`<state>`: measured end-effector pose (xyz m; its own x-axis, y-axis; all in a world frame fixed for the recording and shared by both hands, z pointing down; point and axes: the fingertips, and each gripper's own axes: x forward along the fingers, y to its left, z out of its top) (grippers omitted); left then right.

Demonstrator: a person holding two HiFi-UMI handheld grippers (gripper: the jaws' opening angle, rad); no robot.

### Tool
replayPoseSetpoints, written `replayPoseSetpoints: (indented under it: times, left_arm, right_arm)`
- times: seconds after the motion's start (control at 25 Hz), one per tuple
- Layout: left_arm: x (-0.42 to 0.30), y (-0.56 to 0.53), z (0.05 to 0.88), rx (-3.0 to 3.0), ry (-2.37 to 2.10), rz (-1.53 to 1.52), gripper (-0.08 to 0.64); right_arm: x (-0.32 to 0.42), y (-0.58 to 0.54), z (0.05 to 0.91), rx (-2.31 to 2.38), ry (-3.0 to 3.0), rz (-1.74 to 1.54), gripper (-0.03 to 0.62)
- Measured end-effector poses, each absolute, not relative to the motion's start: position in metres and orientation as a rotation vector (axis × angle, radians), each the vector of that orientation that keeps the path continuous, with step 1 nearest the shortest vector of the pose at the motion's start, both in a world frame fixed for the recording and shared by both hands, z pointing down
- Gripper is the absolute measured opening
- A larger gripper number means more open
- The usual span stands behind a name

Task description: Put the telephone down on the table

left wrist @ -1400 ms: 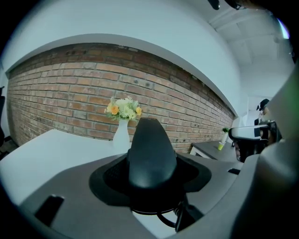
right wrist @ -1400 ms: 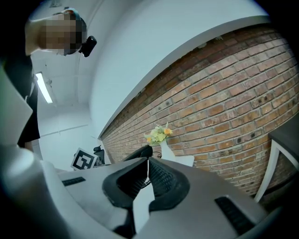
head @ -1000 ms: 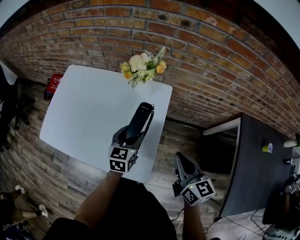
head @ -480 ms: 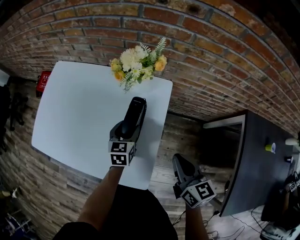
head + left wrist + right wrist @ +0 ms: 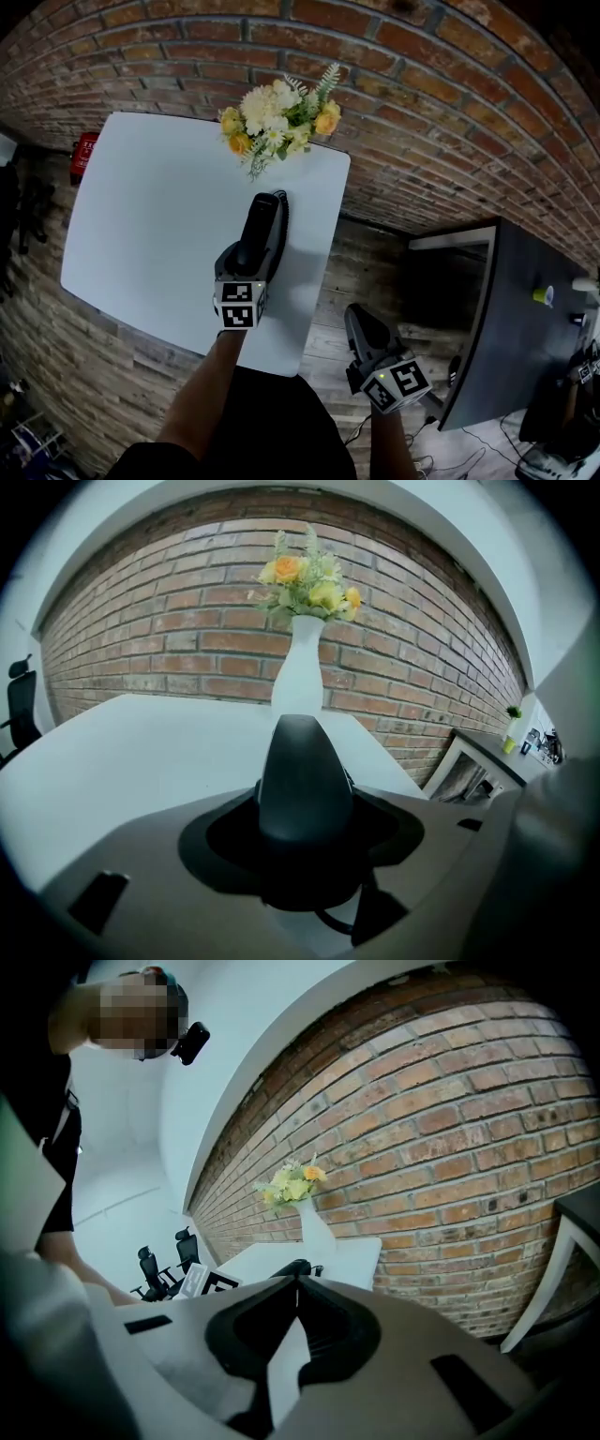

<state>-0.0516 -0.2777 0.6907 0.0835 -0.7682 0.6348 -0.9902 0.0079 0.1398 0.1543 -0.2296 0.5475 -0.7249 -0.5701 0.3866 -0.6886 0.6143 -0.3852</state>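
The black telephone handset point(image 5: 262, 223) lies lengthwise between the jaws of my left gripper point(image 5: 246, 261), which is shut on its near end. It is over the right part of the white table point(image 5: 150, 225) and points at the flowers. In the left gripper view the handset point(image 5: 302, 772) fills the gap between the jaws, just above the tabletop point(image 5: 141, 752); whether it touches the table I cannot tell. My right gripper point(image 5: 362, 325) hangs off the table to the right, over the floor. Its jaws point(image 5: 298, 1281) meet at the tips with nothing in them.
A white vase of yellow and white flowers point(image 5: 279, 117) stands at the table's far edge against the brick wall point(image 5: 422, 103). A dark desk point(image 5: 520, 319) is at the right, a red object point(image 5: 82, 155) beyond the table's left corner. Office chairs point(image 5: 150, 1269) stand further back.
My left gripper has carried the handset further over the table and towards the flowers; the curly cord seen a second ago no longer shows. The right gripper has hardly moved.
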Motion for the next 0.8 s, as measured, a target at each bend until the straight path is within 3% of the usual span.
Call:
replayPoseSetpoints:
  times: [0.8]
  left_arm:
    - [-0.051,-0.277,0.717,1.818,-1.735,0.741,0.279]
  right_arm:
    - [0.175,-0.206,0.541,1.113,-2.585,0.741,0.023]
